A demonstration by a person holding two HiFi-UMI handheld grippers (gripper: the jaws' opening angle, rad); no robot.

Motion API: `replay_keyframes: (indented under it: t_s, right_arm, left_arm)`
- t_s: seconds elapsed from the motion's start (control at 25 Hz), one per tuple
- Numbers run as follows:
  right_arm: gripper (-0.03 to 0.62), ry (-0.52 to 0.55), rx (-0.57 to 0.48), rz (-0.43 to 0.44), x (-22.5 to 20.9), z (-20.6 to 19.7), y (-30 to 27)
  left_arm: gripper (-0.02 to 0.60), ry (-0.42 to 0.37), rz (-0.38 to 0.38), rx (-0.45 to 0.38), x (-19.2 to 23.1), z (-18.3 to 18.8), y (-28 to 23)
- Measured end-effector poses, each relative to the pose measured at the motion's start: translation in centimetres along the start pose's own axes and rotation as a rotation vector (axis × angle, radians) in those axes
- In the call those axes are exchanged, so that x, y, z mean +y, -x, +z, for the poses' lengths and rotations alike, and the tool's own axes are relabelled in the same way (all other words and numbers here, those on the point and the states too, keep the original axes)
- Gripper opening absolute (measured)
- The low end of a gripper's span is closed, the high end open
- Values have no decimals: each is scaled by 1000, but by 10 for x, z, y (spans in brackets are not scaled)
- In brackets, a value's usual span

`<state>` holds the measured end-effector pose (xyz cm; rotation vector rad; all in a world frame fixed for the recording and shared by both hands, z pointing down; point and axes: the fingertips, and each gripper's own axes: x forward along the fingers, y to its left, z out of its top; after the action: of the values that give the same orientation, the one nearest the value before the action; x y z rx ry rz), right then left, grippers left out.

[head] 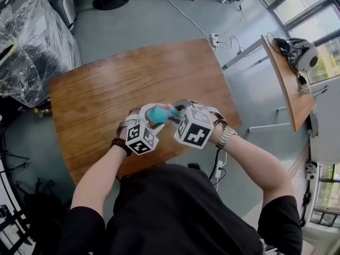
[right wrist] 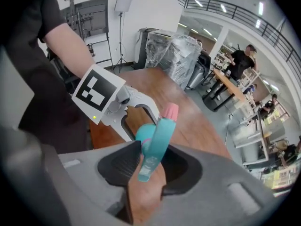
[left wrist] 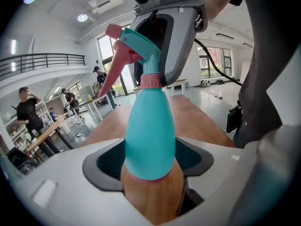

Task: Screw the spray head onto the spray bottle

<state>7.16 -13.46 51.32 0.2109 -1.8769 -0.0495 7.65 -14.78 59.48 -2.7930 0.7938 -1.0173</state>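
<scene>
Bright daylight, fisheye distortion, dark vignetted corners

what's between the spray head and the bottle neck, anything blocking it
Nothing visible. The spray head already sits on the neck of the spray bottle, at the pink collar. The right tongs grip the head and the left tongs grip the bottle's body.

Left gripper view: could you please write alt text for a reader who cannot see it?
The left gripper clamps the wide lower body of a teal spray bottle, held above a wooden table. At the top of the frame the right gripper clasps the bottle's spray head, teal with a pink trigger and nozzle.
</scene>
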Motion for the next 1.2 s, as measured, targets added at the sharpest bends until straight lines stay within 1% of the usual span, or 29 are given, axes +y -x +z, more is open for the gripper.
replay_keyframes:
  t_s: [0.04,0.12,0.32,0.36,0.4,0.48,0.56,0.6,0.64,0.72,0.84,0.96,1.08,1.2]
  right_arm:
    - [123,-52,-9,0,-2,1,0]
    - [121,-217,-43,3,-9,1,-2]
    - [121,-806,-141,42,-27,-13,-12]
    - [121,-892,-153,52,-28,-15,-15]
    - [121,-945,-161,55,-28,-17,-17]
    - [121,-972,-164,49,-28,-17,-20]
    - [126,-952,-174,43,-28,-14,-19]
    - [157,-936,-185,40,-28,-11,-18]
    - [213,-916,-199,34,-29,-9,-15]
    - [242,-858,-223,9,-30,-5,-8]
    - [244,-776,-246,-34,-29,-4,3]
    - [244,-745,-247,-58,-25,-10,10]
    - [244,-738,-224,-79,-21,-22,12]
    - [244,-765,-225,-90,-16,-32,13]
  left_arm:
    - [354,1,12,5,2,-1,0]
    - [354,11,39,14,6,-3,1]
    - [354,21,97,49,10,-11,-3]
    - [354,25,102,55,10,-13,-5]
    - [354,30,104,59,9,-15,-7]
    - [354,45,101,61,8,-18,-9]
    - [354,67,94,54,7,-19,-10]
    - [354,83,88,48,7,-20,-10]
    - [354,103,79,40,7,-20,-11]
    - [354,149,55,23,7,-24,-12]
    - [356,230,36,-4,14,-31,-14]
    - [356,300,41,-28,27,-38,-17]
    - [354,352,65,-55,41,-43,-20]
    - [356,386,84,-64,49,-50,-23]
